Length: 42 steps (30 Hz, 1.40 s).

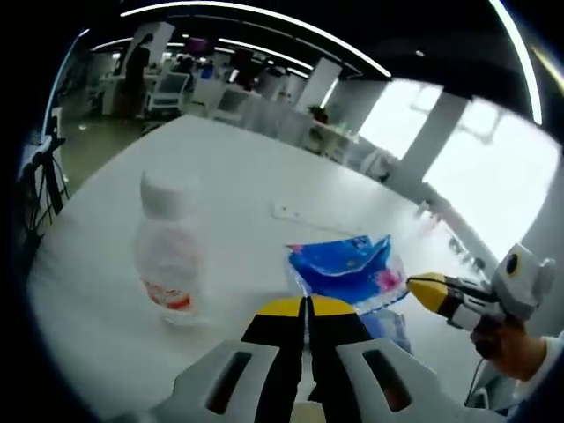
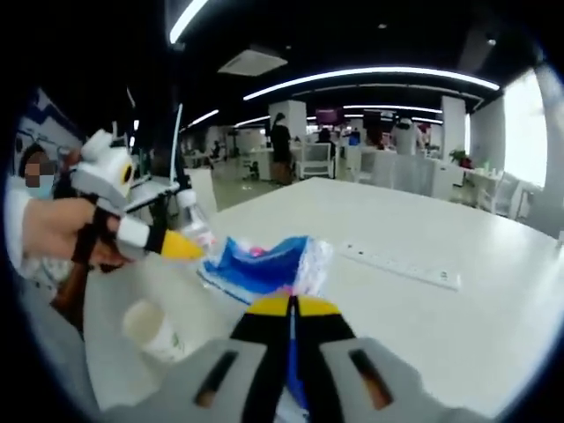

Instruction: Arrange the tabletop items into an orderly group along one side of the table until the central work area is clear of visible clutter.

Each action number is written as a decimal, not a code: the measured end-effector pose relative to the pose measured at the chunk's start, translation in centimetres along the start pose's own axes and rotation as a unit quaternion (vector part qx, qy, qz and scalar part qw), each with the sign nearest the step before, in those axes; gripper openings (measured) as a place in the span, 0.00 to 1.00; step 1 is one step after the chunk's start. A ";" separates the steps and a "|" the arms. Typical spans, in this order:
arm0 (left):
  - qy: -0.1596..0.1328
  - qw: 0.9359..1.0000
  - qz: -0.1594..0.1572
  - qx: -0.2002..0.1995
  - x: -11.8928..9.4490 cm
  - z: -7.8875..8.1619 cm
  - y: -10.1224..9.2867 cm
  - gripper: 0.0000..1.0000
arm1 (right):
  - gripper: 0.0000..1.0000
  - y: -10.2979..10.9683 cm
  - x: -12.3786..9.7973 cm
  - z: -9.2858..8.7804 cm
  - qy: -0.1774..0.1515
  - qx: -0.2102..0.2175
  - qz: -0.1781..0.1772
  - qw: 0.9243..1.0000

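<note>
A blue plastic packet (image 1: 344,269) (image 2: 264,264) lies on the white table (image 1: 238,167) (image 2: 441,335) just beyond both grippers. My left gripper (image 1: 307,307) (image 2: 201,255) is shut, its yellow tips at the packet's near edge. My right gripper (image 2: 291,306) (image 1: 411,285) is shut too, touching the packet's clear rim from the other side; I cannot tell whether either pinches it. A clear bottle (image 1: 167,251) (image 2: 198,231) with a white cap and red label stands upright to the left. A white paper cup (image 2: 150,330) stands beside my right gripper.
A flat white strip (image 1: 286,211) (image 2: 401,264) lies farther out on the table. A person's hand (image 1: 507,348) (image 2: 53,229) holds each gripper. Desks, chairs and people stand in the office beyond the table's far edge.
</note>
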<state>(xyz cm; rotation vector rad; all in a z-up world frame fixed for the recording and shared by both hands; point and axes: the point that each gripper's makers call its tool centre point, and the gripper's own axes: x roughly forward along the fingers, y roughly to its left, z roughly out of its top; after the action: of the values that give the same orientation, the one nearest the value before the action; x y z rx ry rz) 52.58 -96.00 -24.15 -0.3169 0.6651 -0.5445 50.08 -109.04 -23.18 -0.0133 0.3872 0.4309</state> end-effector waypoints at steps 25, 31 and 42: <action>-0.004 0.998 -0.042 0.037 0.5 0.0 -8.4 0.00 | 0.00 -4.7 -7.3 1.0 -0.027 0.014 -0.053 0.998; -0.001 0.998 -0.054 0.042 1.2 -0.5 -10.7 0.00 | 0.00 -6.4 -9.1 0.7 -0.030 0.017 -0.069 0.997; 0.009 0.996 -0.077 0.052 2.7 -1.9 -14.8 0.00 | 0.00 -9.6 -12.4 -0.4 -0.029 0.028 -0.095 0.995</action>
<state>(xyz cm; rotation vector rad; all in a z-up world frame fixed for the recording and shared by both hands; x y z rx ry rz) 47.58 -109.82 -20.36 -0.2669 0.6310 -0.7273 43.51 -122.80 -19.64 0.0162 0.3369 0.2327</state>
